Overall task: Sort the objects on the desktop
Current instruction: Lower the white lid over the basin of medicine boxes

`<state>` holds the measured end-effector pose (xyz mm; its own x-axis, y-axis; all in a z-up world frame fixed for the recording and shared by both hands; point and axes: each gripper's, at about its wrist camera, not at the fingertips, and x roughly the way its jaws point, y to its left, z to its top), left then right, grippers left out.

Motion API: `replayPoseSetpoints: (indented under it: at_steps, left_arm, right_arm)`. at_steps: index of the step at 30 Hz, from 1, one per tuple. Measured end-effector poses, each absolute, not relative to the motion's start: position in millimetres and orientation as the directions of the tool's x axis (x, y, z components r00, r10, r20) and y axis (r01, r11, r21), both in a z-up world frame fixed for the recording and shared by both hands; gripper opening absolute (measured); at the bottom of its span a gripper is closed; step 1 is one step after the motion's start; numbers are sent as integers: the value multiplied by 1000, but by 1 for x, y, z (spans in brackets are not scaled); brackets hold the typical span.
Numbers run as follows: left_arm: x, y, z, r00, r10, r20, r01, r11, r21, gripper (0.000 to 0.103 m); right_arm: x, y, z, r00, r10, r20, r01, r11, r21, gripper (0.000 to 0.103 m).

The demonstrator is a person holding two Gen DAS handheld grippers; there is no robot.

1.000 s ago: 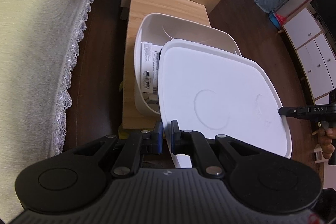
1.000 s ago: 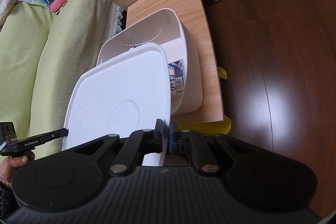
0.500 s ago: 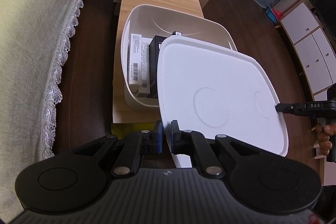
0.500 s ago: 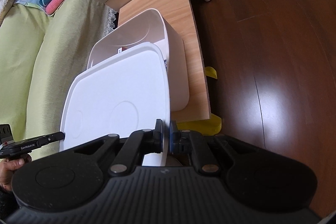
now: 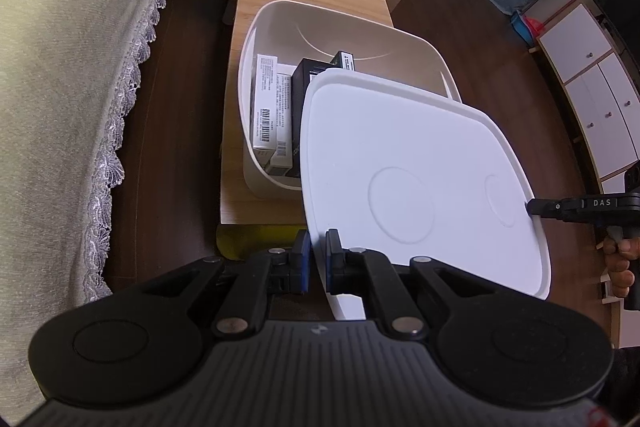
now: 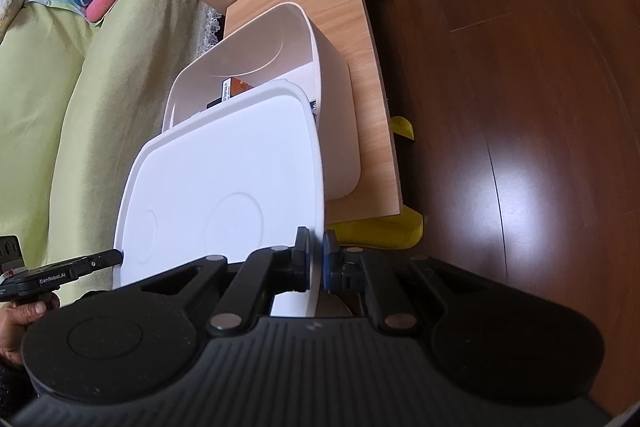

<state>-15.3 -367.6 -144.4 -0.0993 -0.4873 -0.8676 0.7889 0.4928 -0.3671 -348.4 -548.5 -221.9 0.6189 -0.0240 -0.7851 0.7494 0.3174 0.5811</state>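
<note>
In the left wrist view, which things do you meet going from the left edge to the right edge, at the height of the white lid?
Bed cover with lace edge → white bin with boxes → white lid → right claw on the lid's rim.

Reading "DAS" in pale letters on the black arm of the right claw (image 5: 532, 207), seen from the left wrist. Reading "GenRobot.AI" on the black arm of the left claw (image 6: 116, 258), seen from the right wrist. Showing barcodes and lines of small print, too fine to make out, on the white box (image 5: 266, 103) standing in the white bin (image 5: 256, 183). Nothing else legible.
</note>
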Motion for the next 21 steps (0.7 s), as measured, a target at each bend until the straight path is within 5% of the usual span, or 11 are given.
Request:
replayPoseSetpoints:
  at_steps: [21]
  left_arm:
    - [4,-387,-146,-77,-477,-875,806,487,-336,4]
  right_arm:
    - [-333,-565,-219,626,-59,-778,749,325,578,7]
